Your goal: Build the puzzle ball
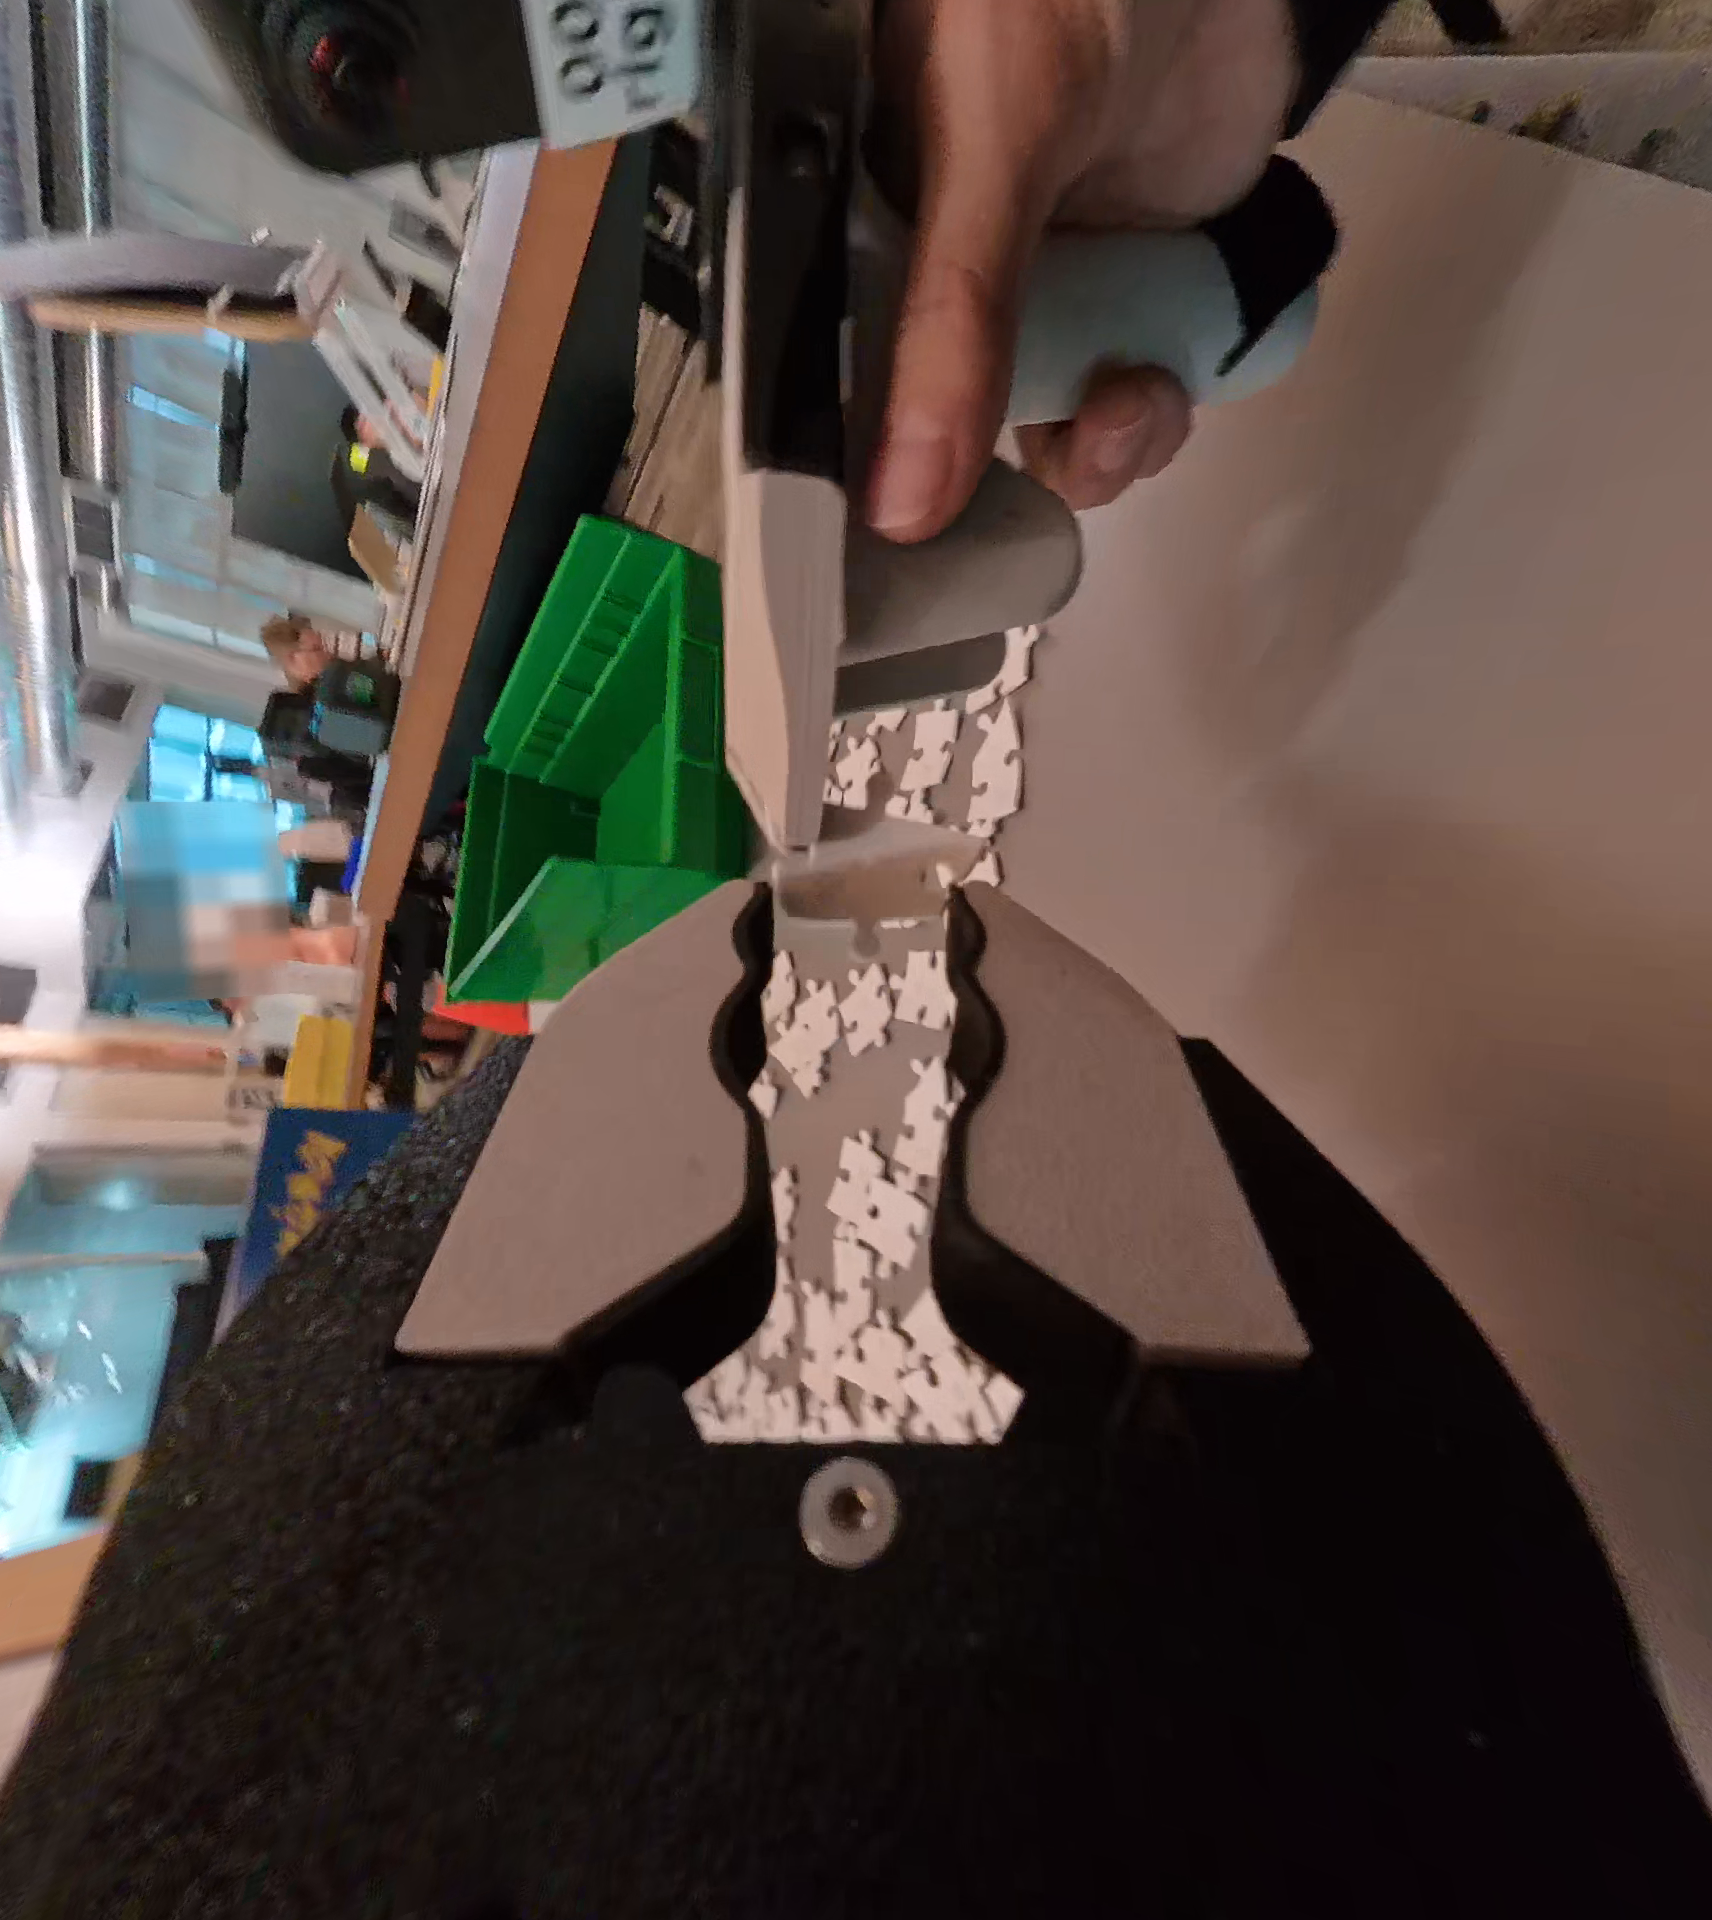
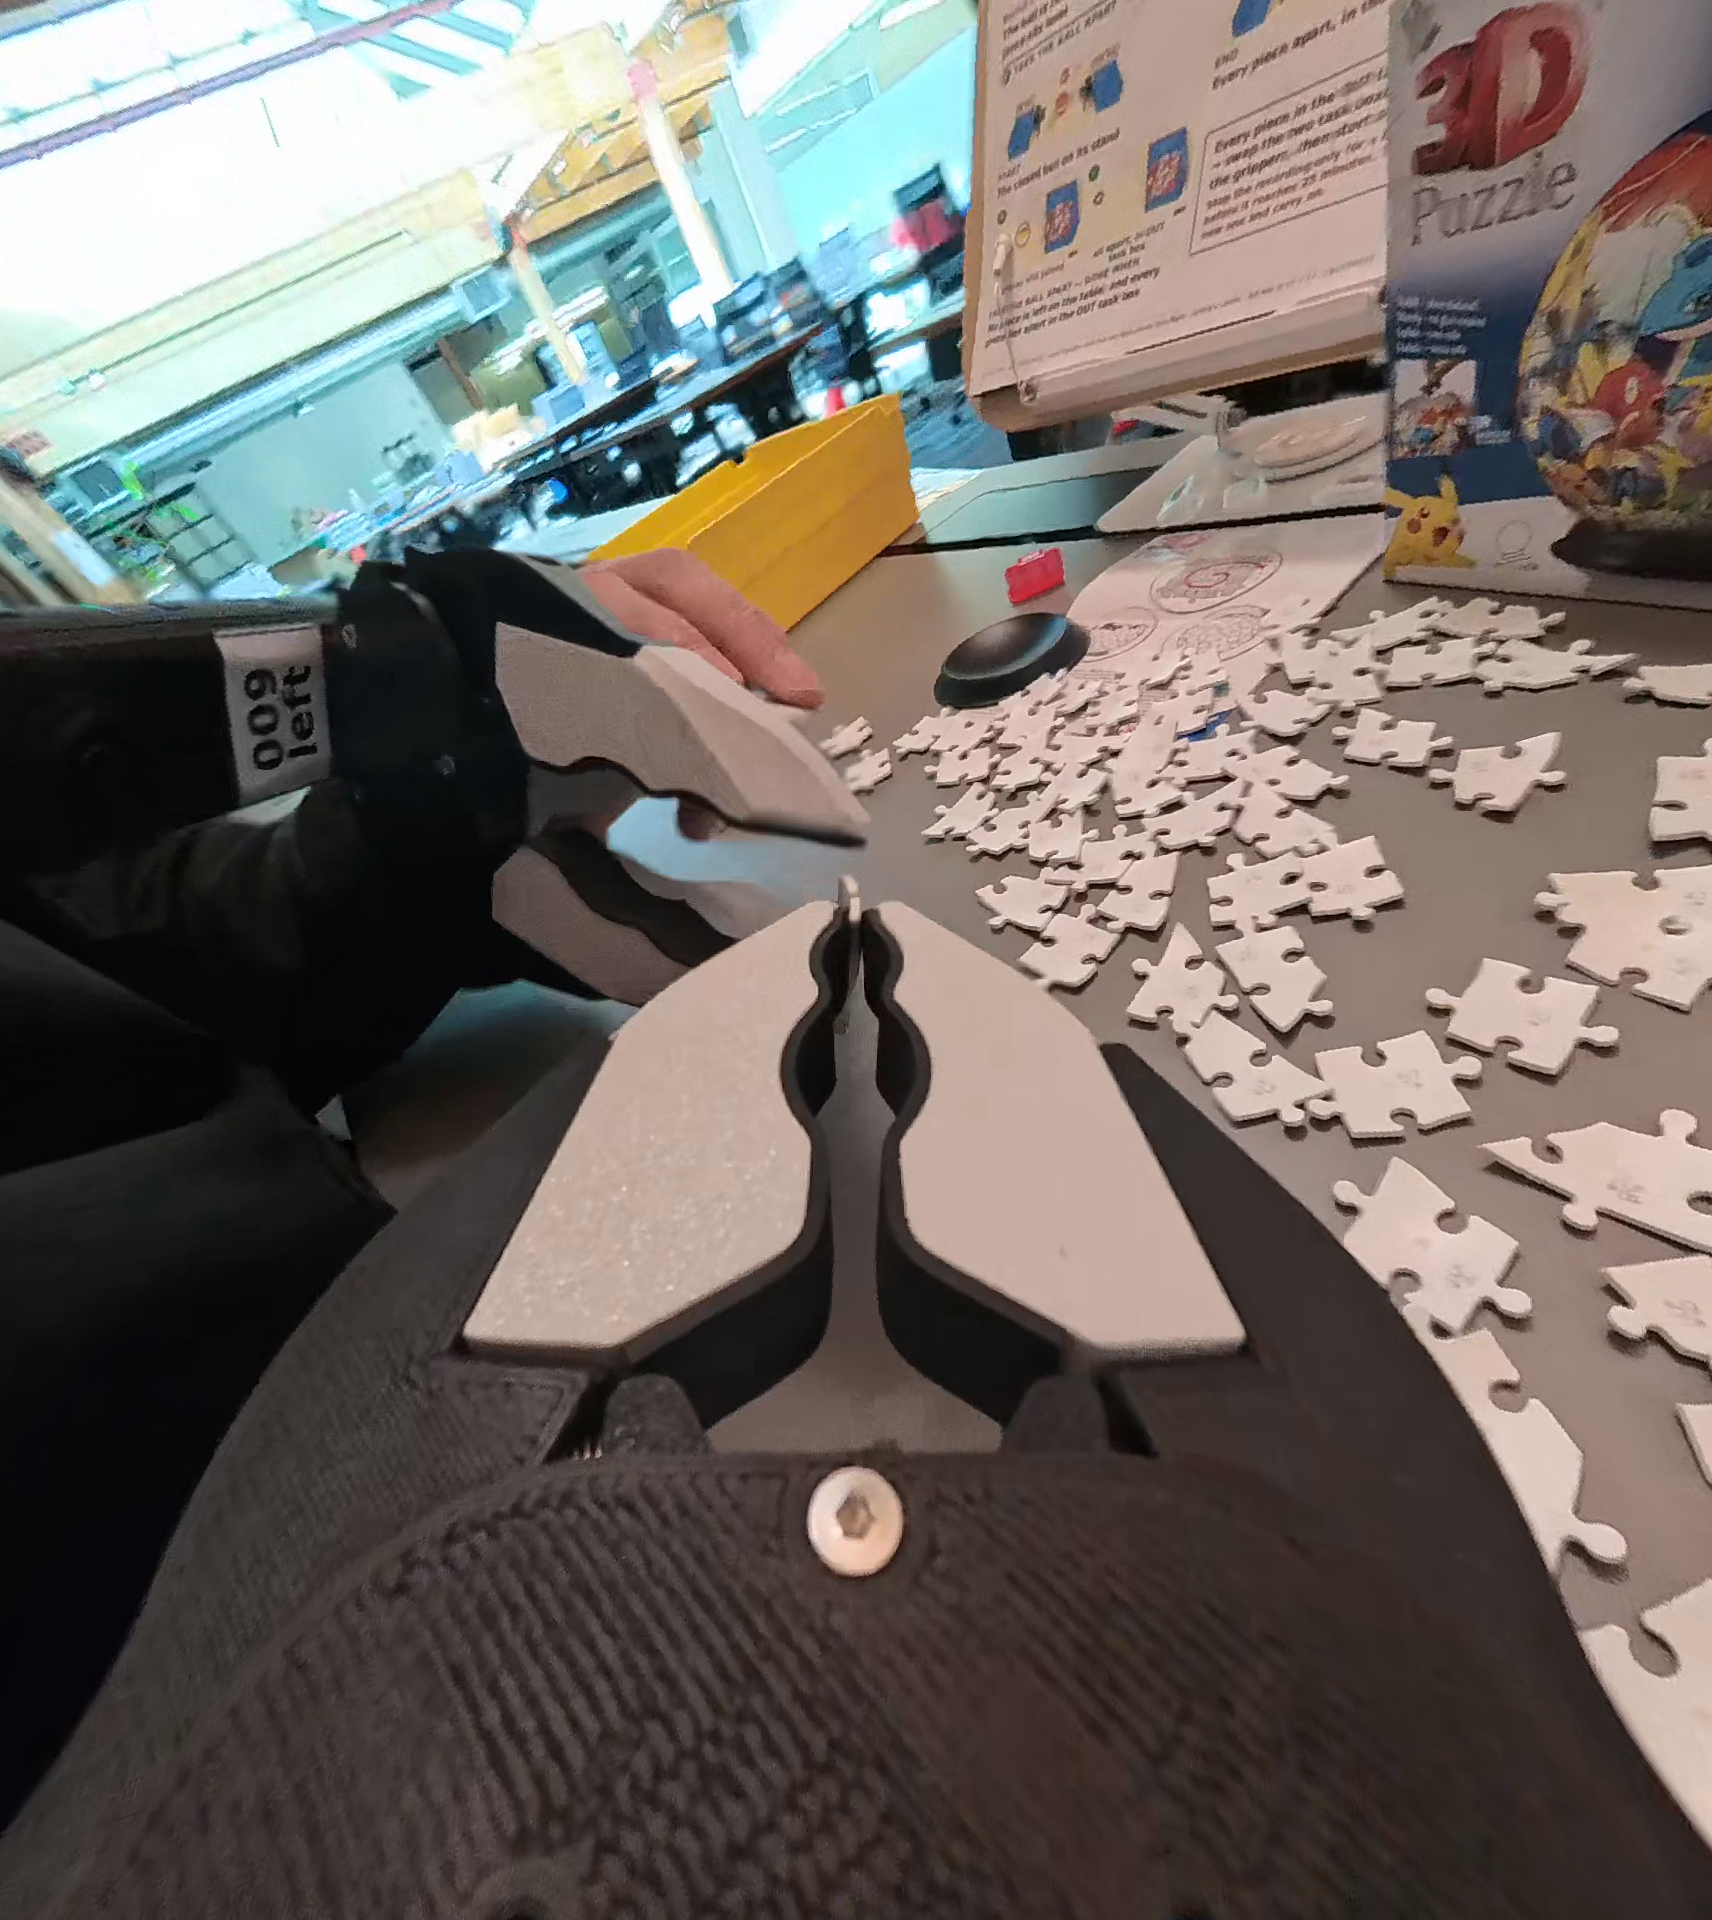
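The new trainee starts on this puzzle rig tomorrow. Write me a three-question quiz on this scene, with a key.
1. True or false: the right gripper has its fingers spread wide.
2. In the right wrist view, what colour is the bin at the far side of the table? A) yellow B) blue C) black
3. Fill in: the loose pieces on the table lie with their ____ side up.

Key
1. False: it is shut on a thin piece.
2. A
3. white
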